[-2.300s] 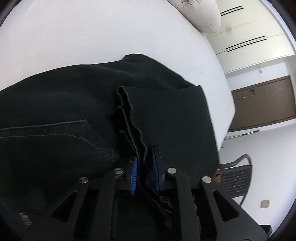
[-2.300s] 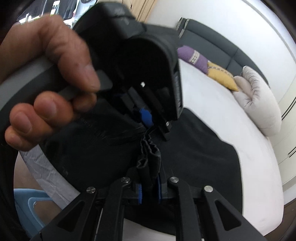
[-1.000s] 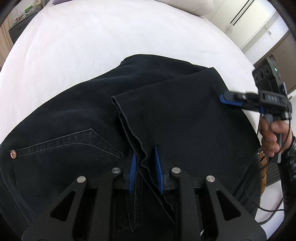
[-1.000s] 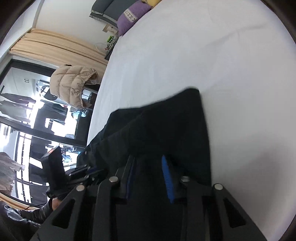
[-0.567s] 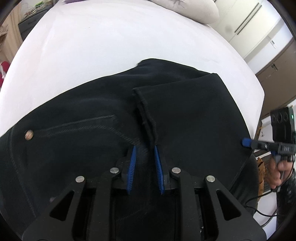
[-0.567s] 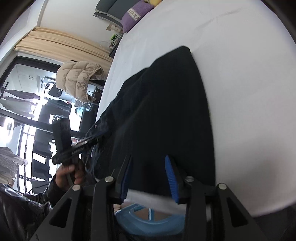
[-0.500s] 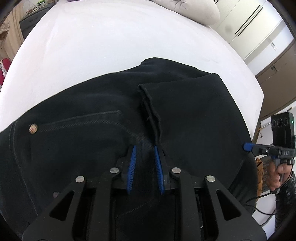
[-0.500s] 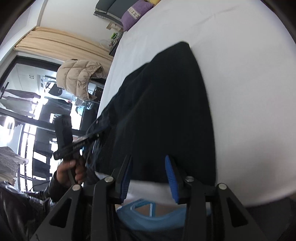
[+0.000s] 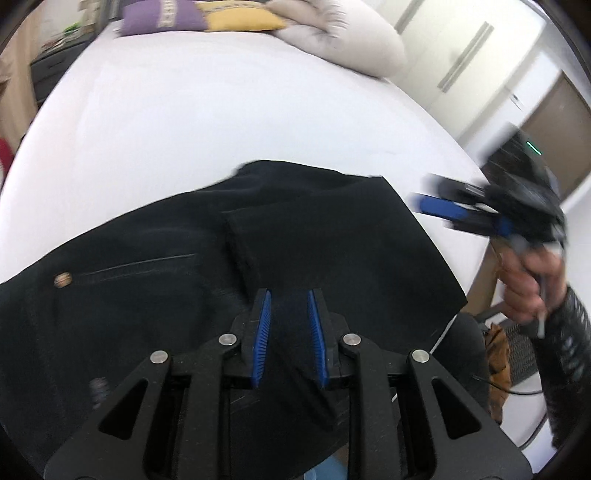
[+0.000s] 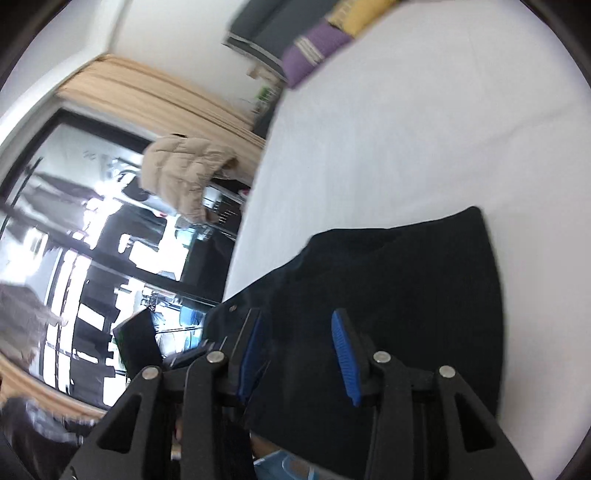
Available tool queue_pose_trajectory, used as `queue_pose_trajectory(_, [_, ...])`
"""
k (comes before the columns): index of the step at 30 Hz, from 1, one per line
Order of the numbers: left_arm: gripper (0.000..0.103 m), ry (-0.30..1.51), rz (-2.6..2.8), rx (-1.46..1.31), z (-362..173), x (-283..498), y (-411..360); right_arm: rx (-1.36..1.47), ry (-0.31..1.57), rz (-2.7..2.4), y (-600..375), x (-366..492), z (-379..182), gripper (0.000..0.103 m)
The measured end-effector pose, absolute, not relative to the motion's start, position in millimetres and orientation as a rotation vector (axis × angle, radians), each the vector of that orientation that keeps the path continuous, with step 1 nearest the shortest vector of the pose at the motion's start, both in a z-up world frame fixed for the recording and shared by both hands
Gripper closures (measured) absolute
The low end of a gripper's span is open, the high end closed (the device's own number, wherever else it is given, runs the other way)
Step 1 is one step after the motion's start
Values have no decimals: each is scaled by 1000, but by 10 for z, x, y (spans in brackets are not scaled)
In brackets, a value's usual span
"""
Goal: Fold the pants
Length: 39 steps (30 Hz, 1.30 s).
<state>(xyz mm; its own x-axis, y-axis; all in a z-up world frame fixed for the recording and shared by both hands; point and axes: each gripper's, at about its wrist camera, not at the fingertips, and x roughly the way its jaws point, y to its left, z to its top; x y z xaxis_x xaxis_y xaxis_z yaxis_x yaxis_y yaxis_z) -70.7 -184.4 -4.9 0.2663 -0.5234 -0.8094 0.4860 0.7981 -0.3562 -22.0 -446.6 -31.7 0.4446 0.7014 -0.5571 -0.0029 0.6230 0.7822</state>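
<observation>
Black pants point(image 9: 332, 236) lie folded on the white bed point(image 9: 184, 110), with a leg hem lying across the back pocket area. My left gripper point(image 9: 290, 328) is open and empty, just above the near edge of the pants. My right gripper point(image 9: 439, 206) shows in the left wrist view at the right, off the pants' right edge. In the right wrist view the right gripper point(image 10: 299, 350) is open and empty over the folded pants point(image 10: 399, 280).
Purple point(image 9: 162, 18), yellow and grey pillows point(image 9: 340, 40) lie at the bed's far end. White wardrobes point(image 9: 461, 55) and a brown door stand at the right. A beige jacket point(image 10: 184, 173) hangs by the window. The bed edge is close below the pants.
Both grippers have let go of the pants hem and opened. The left gripper has drawn back toward the near edge. The right gripper has swung round beside the right edge of the pants.
</observation>
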Motion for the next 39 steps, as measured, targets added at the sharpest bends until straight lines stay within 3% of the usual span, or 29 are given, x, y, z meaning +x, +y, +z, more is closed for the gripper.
queue_pose_trajectory(3, [83,1158,-701,-24,-256,-713,-1935,841,1132,458,-4327,32,-706,60])
queue_pose_trajectory(5, [83,1174,-702,-10,-355,-727,-1931,883,1161,452,-4290,72,-910,65])
queue_pose_trajectory(7, [83,1156,-712,-11,-370,-740,-1884,917,1158,416,-4328,75,-1058,100])
queue_pose_trajectory(8, [83,1155,-713,-10,-366,-738,-1873,928,1161,402,-4365,61,-1091,103])
queue_pose_trajectory(12, [86,1138,-696,-5,-355,-773,-1817,921,1126,349,-4545,38,-1076,103])
queue_pose_trajectory(17, [100,1126,-677,-5,-329,-855,-1707,857,1085,150,-4907,-14,-942,103])
queue_pose_trajectory(23, [102,1065,-649,-26,-137,-976,-1337,842,985,103,-4769,-244,-530,98])
queue_pose_trajectory(31, [102,984,-457,-190,267,-1318,-147,873,1109,454,-3407,-314,-911,98])
queue_pose_trajectory(33, [102,973,-379,-254,320,-1412,215,914,1127,413,-3480,-300,-1087,103])
queue_pose_trajectory(39, [102,975,-189,-572,275,-1821,1283,1021,1003,148,-4237,-385,-1072,103])
